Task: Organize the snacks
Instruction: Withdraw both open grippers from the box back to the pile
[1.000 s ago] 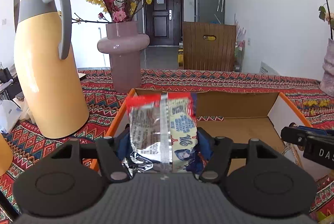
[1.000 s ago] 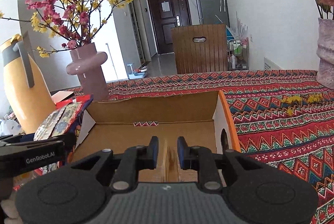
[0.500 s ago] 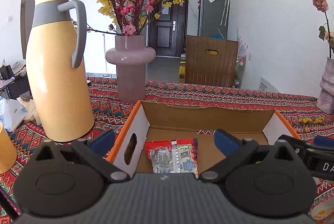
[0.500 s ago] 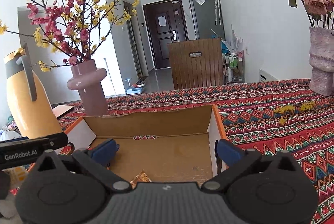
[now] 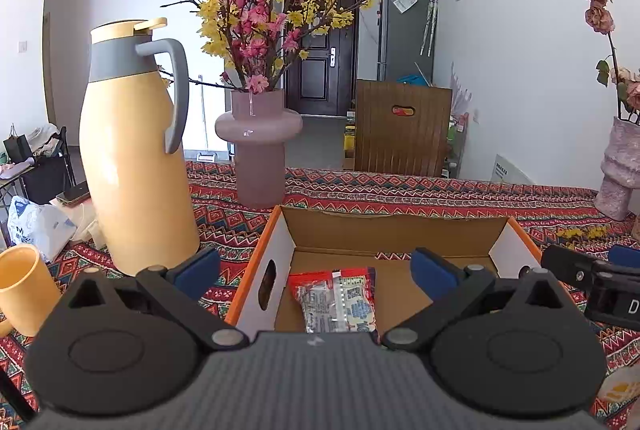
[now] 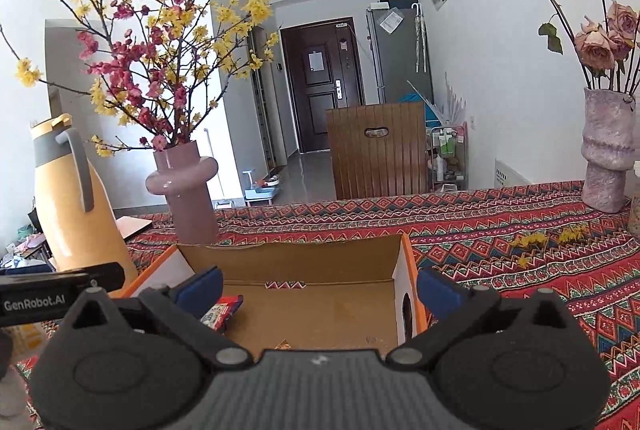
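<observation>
An open cardboard box (image 5: 394, 230) (image 6: 304, 258) with orange and white outer walls sits on the patterned tablecloth. A red and silver snack packet (image 5: 338, 300) lies flat on its floor at the left; its red corner (image 6: 222, 314) shows in the right wrist view. A small orange scrap (image 6: 284, 345) peeks out at the box's near edge, too hidden to identify. My left gripper (image 5: 314, 268) hangs wide open above the packet, apart from it. Over the box's right half my right gripper (image 6: 318, 288) is also wide open, holding nothing.
A tall yellow jug (image 5: 134, 157) and a yellow cup (image 5: 22, 290) stand left of the box. A pink vase of blossom branches (image 5: 258, 145) is behind it. A mottled vase of roses (image 6: 608, 153) stands far right, with fallen yellow petals (image 6: 532, 240) on the cloth.
Both grippers opened wide and drew back and upward from the box. The left one let go of the snack packet, which now lies on the box floor.
</observation>
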